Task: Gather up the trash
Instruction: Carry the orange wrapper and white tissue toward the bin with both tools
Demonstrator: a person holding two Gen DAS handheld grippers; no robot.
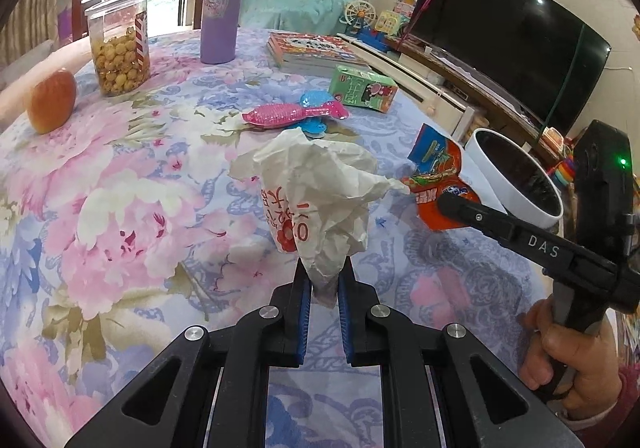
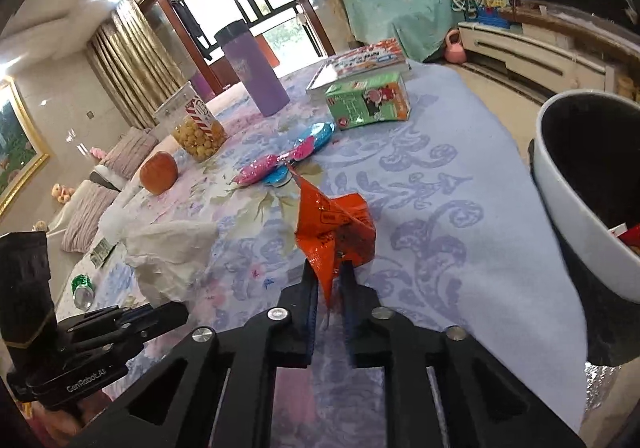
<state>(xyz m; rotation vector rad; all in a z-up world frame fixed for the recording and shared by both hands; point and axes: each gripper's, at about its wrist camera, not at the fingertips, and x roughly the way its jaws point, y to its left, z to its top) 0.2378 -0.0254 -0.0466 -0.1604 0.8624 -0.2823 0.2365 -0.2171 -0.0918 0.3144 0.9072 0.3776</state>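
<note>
Left wrist view: the left gripper (image 1: 324, 268) is clamped on a crumpled white paper bag (image 1: 320, 184), raised off the floral tablecloth (image 1: 120, 188). At three o'clock from it, the right gripper (image 1: 444, 204) pinches an orange snack wrapper (image 1: 434, 168); the right wrist view shows that wrapper (image 2: 334, 228) pressed between its jaws. A white bin (image 1: 516, 178) stands just beyond, at the table's edge. At twelve o'clock lie a pink wrapper (image 1: 280, 114) and green carton (image 1: 362, 88).
</note>
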